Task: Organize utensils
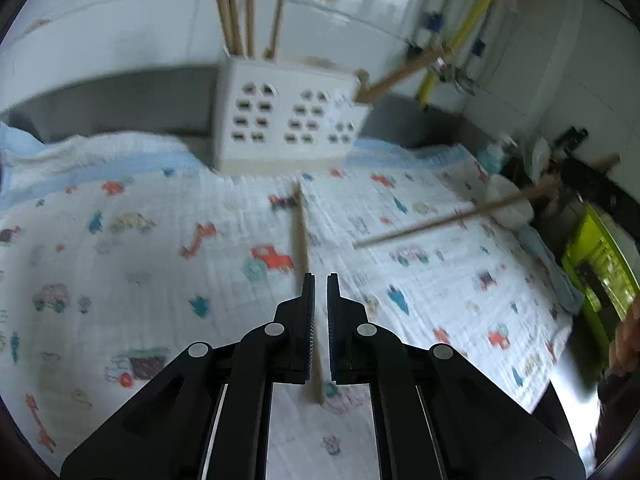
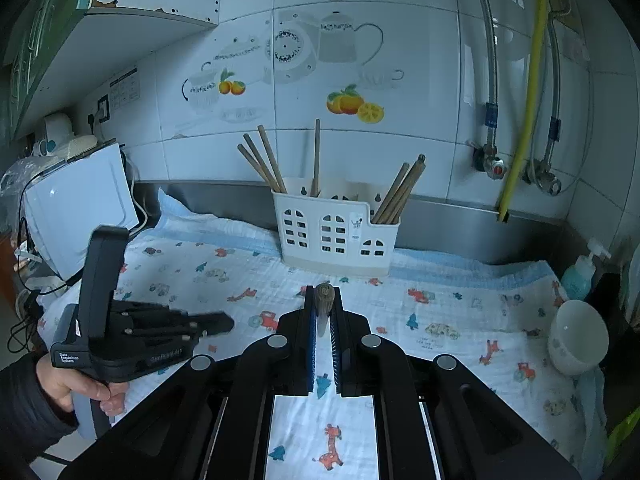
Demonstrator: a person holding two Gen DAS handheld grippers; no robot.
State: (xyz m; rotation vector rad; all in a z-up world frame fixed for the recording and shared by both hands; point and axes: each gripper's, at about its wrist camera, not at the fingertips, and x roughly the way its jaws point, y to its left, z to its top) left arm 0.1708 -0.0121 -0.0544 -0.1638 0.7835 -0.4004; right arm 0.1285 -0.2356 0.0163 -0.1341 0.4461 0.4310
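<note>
The far wall [image 2: 420, 80] is glossy white tile with teapot and orange stickers [image 2: 352, 104]. A yellow hose [image 2: 528, 92] and metal pipes [image 2: 490, 80] run down it on the right, ending at valves. A steel upstand [image 2: 224, 196] lines the back of the table. At upper left hangs a green cupboard [image 2: 36, 40], with a white appliance [image 2: 80, 200] below it. Daylight glares off the tiles.
</note>
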